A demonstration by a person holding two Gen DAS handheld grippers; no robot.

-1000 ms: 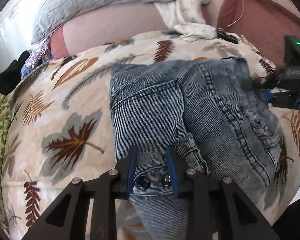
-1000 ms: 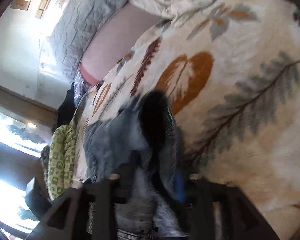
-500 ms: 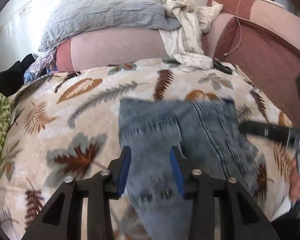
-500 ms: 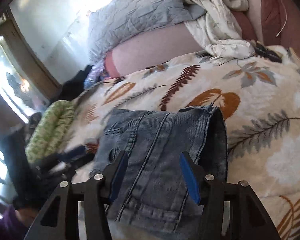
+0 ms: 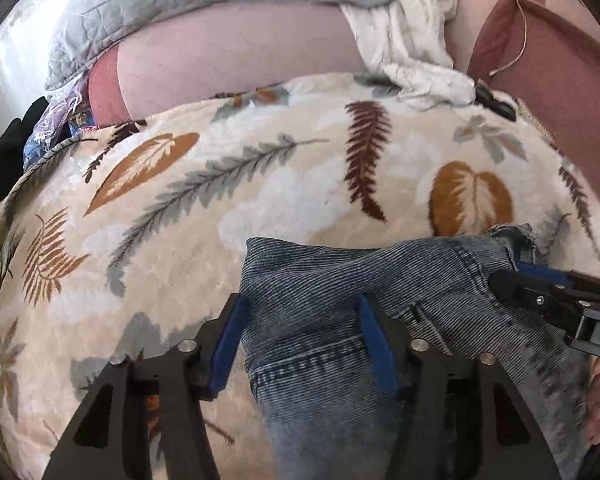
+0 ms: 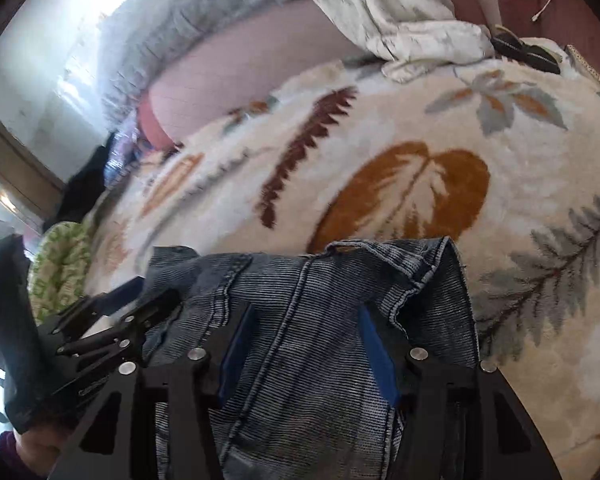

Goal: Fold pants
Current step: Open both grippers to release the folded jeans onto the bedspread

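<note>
Blue denim pants [image 5: 340, 280] lie folded in a thick bundle on a leaf-print blanket [image 5: 220, 184]. My left gripper [image 5: 300, 320] is open, its blue pads straddling the bundle's left part. My right gripper [image 6: 304, 328] is open too, its pads on either side of the denim [image 6: 300, 280]. Each gripper shows in the other's view: the right one at the right edge [image 5: 540, 296], the left one at the lower left [image 6: 112, 320]. Nothing is clamped.
A pink sofa back [image 5: 240, 48] rises behind the blanket, with a grey quilted pillow [image 5: 160, 8] and crumpled white cloth [image 5: 412, 32] on it. A black object [image 5: 496, 104] lies at the back. A green patterned cloth [image 6: 60, 264] and dark clothes [image 5: 4, 152] sit left.
Both grippers have let go of the denim and opened wide. They dropped low over the bundle, which now sits nearer the cameras and more bunched.
</note>
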